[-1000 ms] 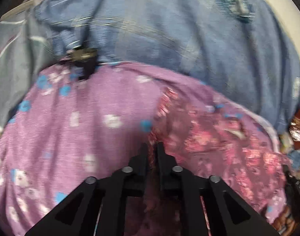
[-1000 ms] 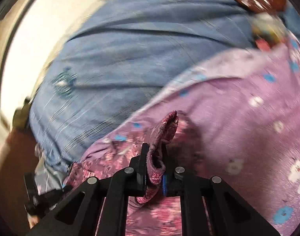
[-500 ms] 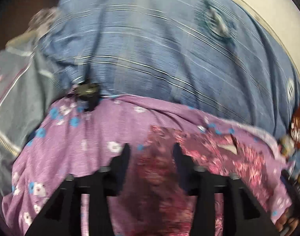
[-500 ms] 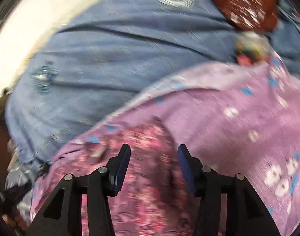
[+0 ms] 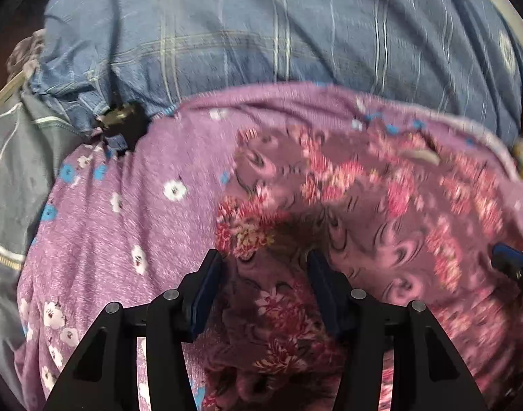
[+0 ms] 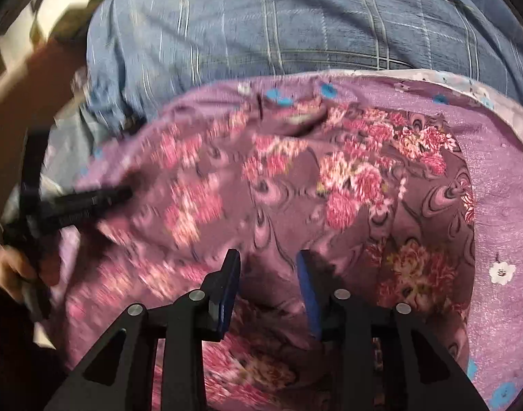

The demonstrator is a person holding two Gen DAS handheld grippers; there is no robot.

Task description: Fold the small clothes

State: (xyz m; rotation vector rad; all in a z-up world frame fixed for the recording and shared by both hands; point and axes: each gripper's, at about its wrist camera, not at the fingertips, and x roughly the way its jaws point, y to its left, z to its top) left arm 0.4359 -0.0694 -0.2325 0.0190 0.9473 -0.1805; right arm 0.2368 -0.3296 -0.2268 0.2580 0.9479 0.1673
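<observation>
Rose-printed maroon garment (image 5: 381, 205) lay flat on the lilac floral cloth (image 5: 124, 233); left claw (image 5: 264, 267) and right claw (image 6: 268, 267) stood released above it, the right's jaws just closing, and a careless pinch risked catching both layers.

A blue checked sheet (image 5: 261, 34) covers the surface, with a purple flowered cloth (image 5: 124, 222) spread on it.

The left matte-black two-finger gripper (image 5: 264, 263) is showing angular triangular cut-out arms, round silver screws and dark blue finger pads. The right matte-black gripper (image 6: 268, 262) is matching it, wearing brighter blue pads (image 6: 307, 291).
</observation>
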